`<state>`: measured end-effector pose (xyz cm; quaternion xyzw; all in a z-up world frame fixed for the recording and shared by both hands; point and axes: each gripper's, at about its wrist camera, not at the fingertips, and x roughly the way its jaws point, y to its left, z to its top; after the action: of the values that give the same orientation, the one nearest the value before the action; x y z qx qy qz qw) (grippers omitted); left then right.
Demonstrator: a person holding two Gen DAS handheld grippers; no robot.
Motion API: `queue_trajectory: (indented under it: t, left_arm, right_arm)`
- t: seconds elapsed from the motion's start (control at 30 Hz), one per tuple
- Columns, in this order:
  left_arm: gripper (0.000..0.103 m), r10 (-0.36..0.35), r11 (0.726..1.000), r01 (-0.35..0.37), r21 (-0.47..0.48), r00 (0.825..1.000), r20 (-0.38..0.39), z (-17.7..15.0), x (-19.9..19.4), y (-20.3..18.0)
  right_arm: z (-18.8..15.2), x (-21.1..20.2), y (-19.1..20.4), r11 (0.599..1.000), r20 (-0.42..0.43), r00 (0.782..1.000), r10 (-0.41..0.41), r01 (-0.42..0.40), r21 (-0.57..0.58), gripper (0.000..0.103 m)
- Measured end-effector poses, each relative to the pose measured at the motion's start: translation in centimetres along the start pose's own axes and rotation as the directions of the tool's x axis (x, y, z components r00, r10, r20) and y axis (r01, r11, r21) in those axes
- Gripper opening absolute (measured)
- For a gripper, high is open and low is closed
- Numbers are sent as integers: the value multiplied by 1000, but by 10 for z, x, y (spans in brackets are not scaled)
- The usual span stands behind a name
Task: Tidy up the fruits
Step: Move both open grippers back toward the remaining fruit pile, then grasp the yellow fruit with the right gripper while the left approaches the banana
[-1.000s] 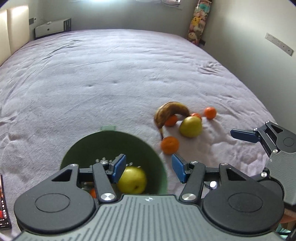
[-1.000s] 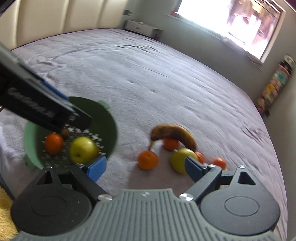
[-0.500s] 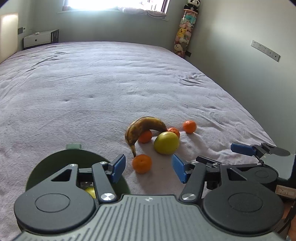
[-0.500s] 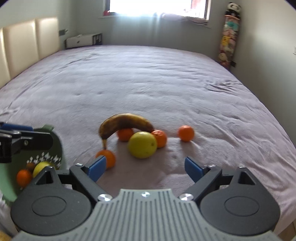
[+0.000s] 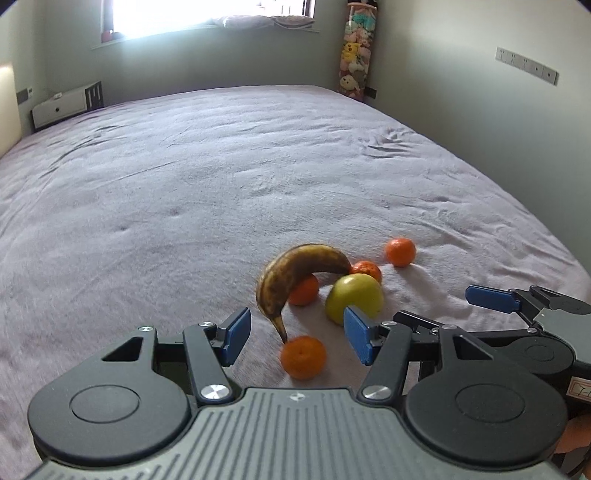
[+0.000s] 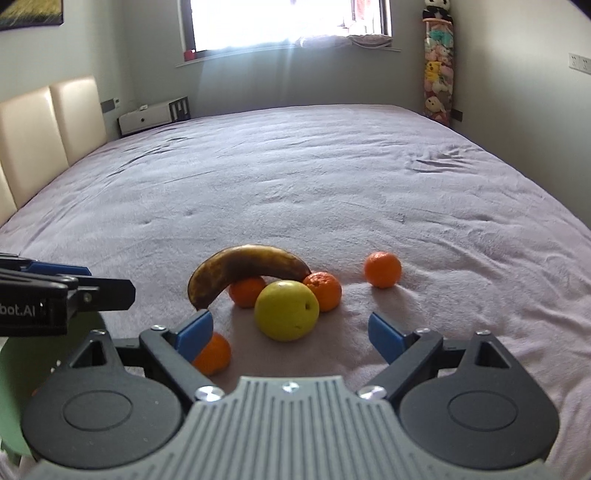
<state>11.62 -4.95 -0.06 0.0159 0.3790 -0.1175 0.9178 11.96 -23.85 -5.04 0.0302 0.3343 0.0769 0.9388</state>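
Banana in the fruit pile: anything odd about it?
Yes. The banana is heavily browned and sits propped up, arched over an orange and against the yellow-green apple, rather than lying flat on the bedspread.

A wrinkled mauve bedspread (image 6: 332,177) is covering the wide bed. Bright daylight is pouring through the window (image 6: 280,22) in the far wall, and folded cloth (image 6: 343,41) is lying on its sill beside a small red object (image 6: 189,54). A white cabinet (image 6: 153,115) is standing in the far left corner next to the cream padded headboard (image 6: 48,125). A hanging column of plush toys (image 6: 437,70) is filling the far right corner. Wall sockets (image 5: 526,64) are sitting in a row on the right wall.
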Motion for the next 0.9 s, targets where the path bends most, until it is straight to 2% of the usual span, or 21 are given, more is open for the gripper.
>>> queue_trajectory:
  t: [0.27, 0.47, 0.9]
  left_arm:
    - [69, 21, 999, -19, 38, 999, -35, 19, 39, 7]
    - [69, 2, 998, 3, 59, 996, -92, 30, 73, 11]
    - [68, 22, 990, 7, 141, 980, -198, 33, 132, 16]
  right_arm:
    - [1, 38, -2, 998, -50, 999, -16, 19, 61, 88]
    - [0, 63, -5, 994, -94, 995, -37, 47, 97, 88]
    - [1, 107, -7, 983, -151, 988, -40, 66, 173, 88]
